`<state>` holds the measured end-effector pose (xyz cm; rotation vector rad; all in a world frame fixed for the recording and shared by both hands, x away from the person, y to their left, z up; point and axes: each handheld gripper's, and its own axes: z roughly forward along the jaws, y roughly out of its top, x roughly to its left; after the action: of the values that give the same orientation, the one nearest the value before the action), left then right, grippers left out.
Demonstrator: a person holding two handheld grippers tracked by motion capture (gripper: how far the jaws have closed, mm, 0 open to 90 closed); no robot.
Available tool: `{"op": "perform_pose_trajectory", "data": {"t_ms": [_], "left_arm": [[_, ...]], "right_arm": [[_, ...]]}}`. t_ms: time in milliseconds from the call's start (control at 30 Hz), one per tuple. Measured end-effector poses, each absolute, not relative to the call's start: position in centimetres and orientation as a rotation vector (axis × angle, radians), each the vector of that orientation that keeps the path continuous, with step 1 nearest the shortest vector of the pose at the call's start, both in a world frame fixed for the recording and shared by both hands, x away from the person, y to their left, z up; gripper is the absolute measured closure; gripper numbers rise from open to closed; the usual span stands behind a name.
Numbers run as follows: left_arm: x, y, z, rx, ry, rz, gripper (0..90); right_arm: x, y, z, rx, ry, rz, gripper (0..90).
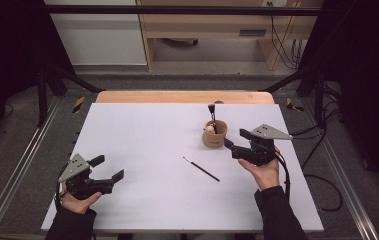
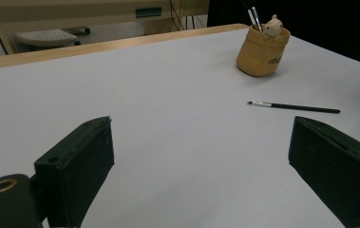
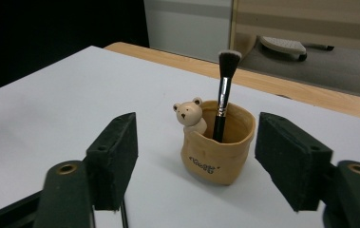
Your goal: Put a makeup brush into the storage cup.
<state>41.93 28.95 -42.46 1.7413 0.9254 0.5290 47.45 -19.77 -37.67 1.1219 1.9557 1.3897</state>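
A tan cloth-like cup [image 1: 214,136] with a small bear figure [image 3: 189,114] on its rim stands right of the table's middle. A black makeup brush [image 3: 224,90] stands upright in the cup [image 3: 218,154]. A thin black brush [image 1: 201,168] lies flat on the white sheet in front of the cup. My right gripper [image 1: 234,138] is just right of the cup, pointing at it. Its jaws are open and the cup stands just beyond them, untouched. My left gripper [image 1: 109,168] rests near the front left, open wide and holding nothing. The left gripper view shows the cup [image 2: 262,54] and thin brush [image 2: 294,108] far off.
The white sheet [image 1: 142,135] covers most of the table, with a wooden edge [image 1: 182,97] at the far side. Metal rails [image 1: 22,165] run along both sides. Black cables [image 1: 322,185] trail off the right edge. A desk and cabinet stand beyond the table.
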Motion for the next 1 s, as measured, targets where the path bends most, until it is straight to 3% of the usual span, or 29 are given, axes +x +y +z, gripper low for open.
{"op": "perform_pose_trajectory", "data": {"t_ms": [267,1000], "left_arm": [[42.0,28.9,-42.5,1.743,0.929,0.531,7.2],[42.0,29.1,-42.4,1.733,0.935,0.538,6.9]], "right_arm": [[46.0,-21.4,-38.8,1.107,1.927,1.431,19.5],[42.2,-24.2,-40.5,1.096,1.894,1.491,8.7]]}}
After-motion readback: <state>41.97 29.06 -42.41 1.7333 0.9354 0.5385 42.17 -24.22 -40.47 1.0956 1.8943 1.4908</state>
